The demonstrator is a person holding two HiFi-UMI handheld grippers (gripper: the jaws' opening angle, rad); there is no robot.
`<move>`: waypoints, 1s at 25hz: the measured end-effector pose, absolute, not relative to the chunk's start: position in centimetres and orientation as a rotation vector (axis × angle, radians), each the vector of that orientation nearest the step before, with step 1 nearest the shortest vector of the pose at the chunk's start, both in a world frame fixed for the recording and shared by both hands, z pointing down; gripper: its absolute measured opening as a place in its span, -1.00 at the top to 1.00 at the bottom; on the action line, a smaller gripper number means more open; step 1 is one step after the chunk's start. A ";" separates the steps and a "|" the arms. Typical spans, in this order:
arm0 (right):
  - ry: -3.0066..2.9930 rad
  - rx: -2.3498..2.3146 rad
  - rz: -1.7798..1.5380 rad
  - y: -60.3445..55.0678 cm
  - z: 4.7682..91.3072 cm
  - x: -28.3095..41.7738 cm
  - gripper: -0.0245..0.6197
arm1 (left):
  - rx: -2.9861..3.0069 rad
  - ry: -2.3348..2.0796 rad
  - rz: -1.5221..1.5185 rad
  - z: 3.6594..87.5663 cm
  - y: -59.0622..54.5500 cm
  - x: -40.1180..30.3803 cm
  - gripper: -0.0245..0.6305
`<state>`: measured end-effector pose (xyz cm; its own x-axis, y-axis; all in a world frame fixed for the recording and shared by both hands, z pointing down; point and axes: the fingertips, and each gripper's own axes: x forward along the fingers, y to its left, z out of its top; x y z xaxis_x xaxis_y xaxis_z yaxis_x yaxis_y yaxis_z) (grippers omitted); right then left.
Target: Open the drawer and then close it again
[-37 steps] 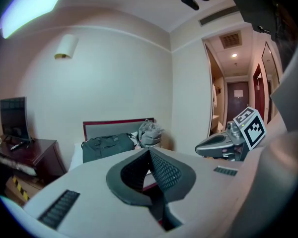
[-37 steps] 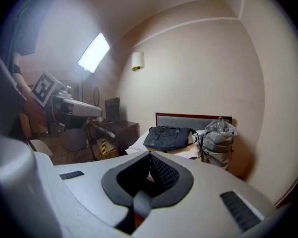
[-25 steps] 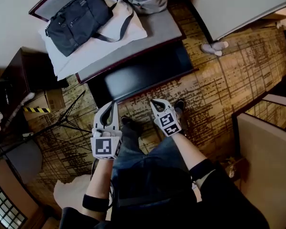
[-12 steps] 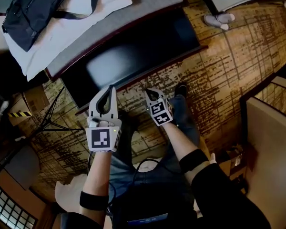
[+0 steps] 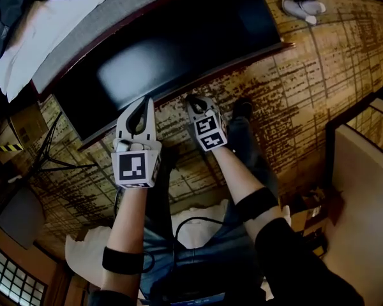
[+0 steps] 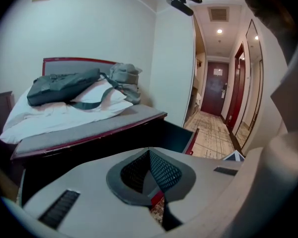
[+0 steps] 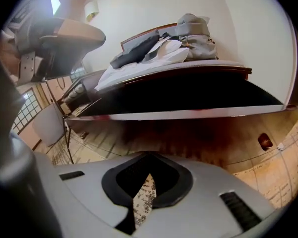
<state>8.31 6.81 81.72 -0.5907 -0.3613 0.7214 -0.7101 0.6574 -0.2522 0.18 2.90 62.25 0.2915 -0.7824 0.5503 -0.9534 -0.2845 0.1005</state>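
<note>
The bed's dark drawer [image 5: 179, 50] stands pulled out over the patterned floor, with a reddish front edge [image 5: 198, 85]. My left gripper [image 5: 142, 101] is shut and holds nothing; its tip is at that front edge. My right gripper [image 5: 193, 98] is also shut and holds nothing, just beside it at the same edge. The left gripper view looks over the shut left gripper [image 6: 150, 153] to the drawer's open corner [image 6: 178, 135] below the bed. From the right gripper [image 7: 148, 158], the view runs under the drawer's pale front rim [image 7: 188, 114].
A dark bag [image 6: 64, 86] and a grey backpack [image 6: 123, 76] lie on the bed's white bedding. Tripod legs [image 5: 48, 152] and a cardboard box [image 5: 22, 126] stand at the left. A foot in white [image 5: 303, 6] is at the far right. My own legs are below the grippers.
Both grippers have sunk toward the drawer's front edge, still shut. The head camera has dropped with them, so the drawer fills more of the view.
</note>
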 end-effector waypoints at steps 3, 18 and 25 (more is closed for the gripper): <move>-2.261 0.857 0.694 5.6 81.8 8.3 0.92 | 2.111 -1.568 0.578 64.2 3.4 -0.4 0.92; -2.278 0.990 0.716 2.0 81.3 7.1 0.92 | 2.011 -1.630 0.567 66.2 4.6 -3.2 0.92; -2.296 1.010 0.682 -2.2 81.3 4.8 0.92 | 1.996 -1.646 0.586 67.3 5.8 -5.2 0.92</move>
<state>4.81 -2.25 81.27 -0.5762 -0.5020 0.6449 -0.7726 0.5920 -0.2295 -5.22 5.78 67.27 0.1832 -0.7753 0.6044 -0.9829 -0.1577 0.0955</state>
